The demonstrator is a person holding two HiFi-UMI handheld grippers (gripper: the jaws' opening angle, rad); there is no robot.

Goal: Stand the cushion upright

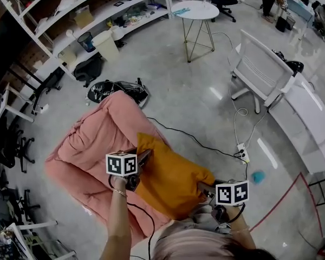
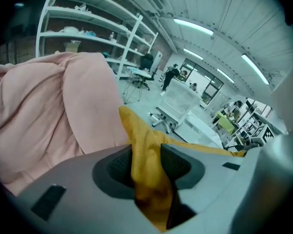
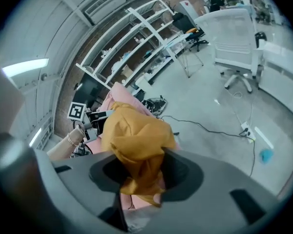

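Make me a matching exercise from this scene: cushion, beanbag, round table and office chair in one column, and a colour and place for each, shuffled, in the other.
Column one:
1. cushion
2. beanbag
3. round table
4. office chair

Column two:
a. pink, spread on the floor
b. pale, near the shelves at the top of the head view
c. orange, clamped in the jaws of the left gripper and the right gripper
d. white, beside the desk on the right

Pairs: 1-c, 2-a, 3-b, 4-d.
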